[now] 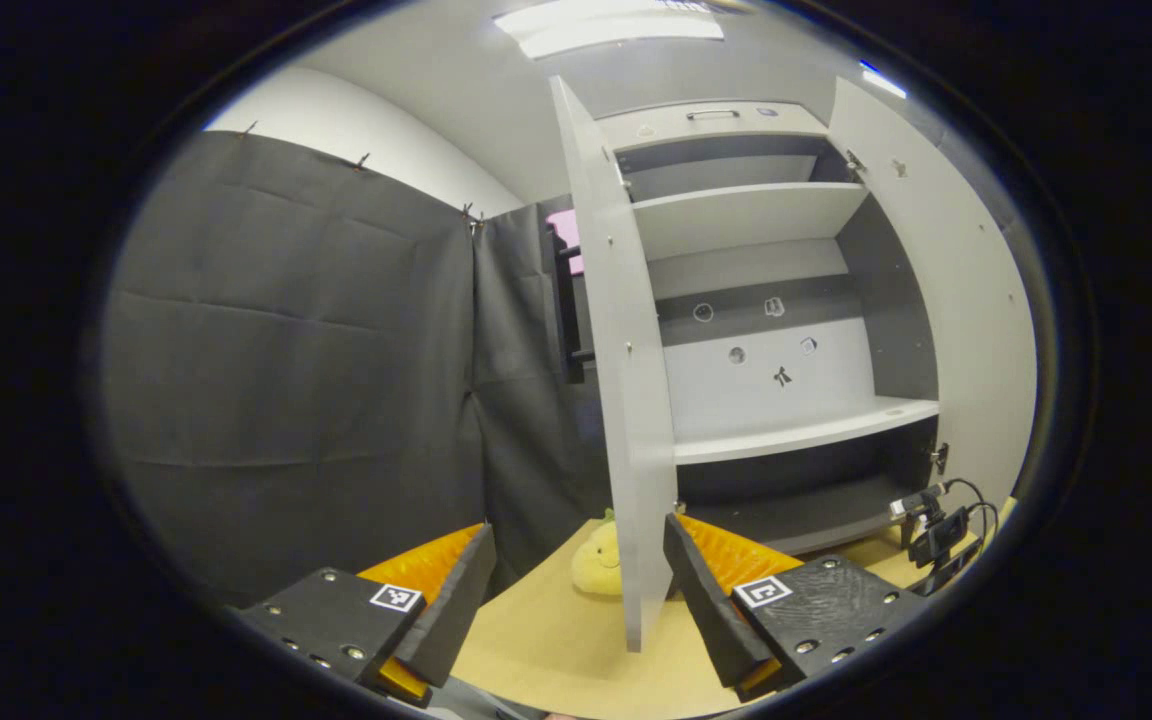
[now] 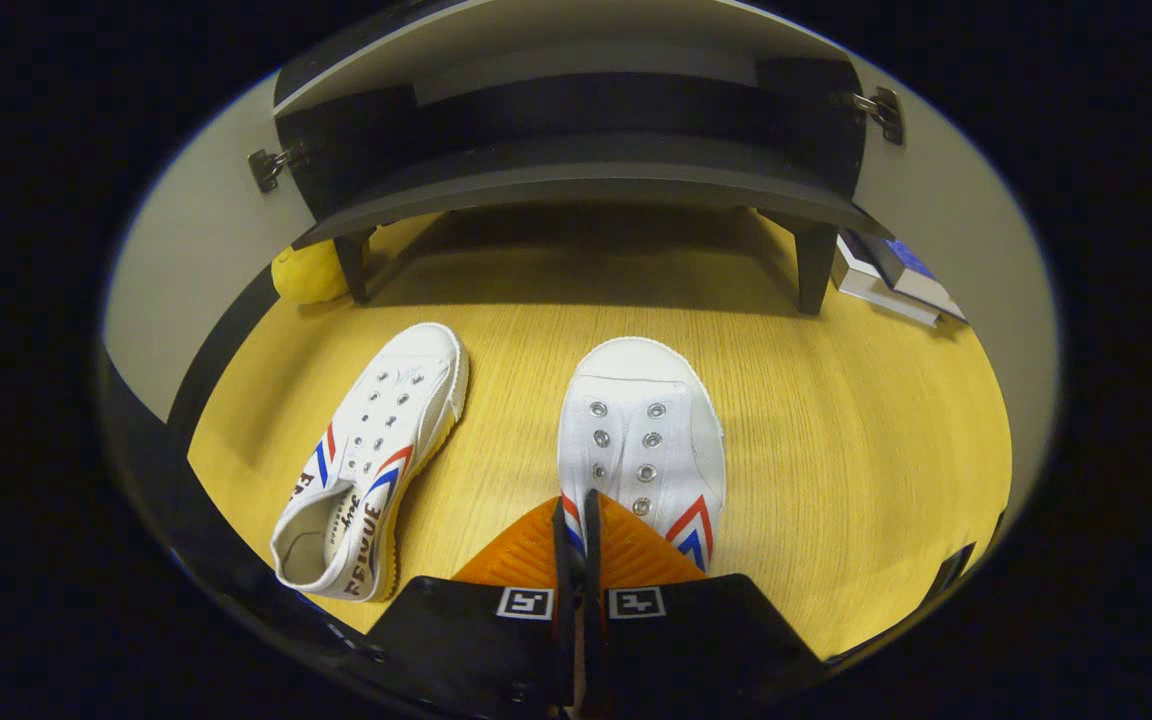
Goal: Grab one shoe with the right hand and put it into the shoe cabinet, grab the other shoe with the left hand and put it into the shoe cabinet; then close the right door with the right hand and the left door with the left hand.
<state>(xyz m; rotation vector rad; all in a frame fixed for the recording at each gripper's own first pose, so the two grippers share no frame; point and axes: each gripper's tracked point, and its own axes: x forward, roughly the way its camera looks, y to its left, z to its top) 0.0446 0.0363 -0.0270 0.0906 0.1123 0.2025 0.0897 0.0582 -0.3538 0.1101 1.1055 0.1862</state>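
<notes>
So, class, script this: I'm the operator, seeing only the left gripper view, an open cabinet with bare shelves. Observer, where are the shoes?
Observer: In the right gripper view, the near shoe and the second shoe lie on the wooden floor before the cabinet.
Operator: Is either one held?
Observer: Yes, the right claw is shut on the near shoe's collar.
Operator: And the other?
Observer: The second shoe lies free to its left, toe towards the cabinet.
</notes>
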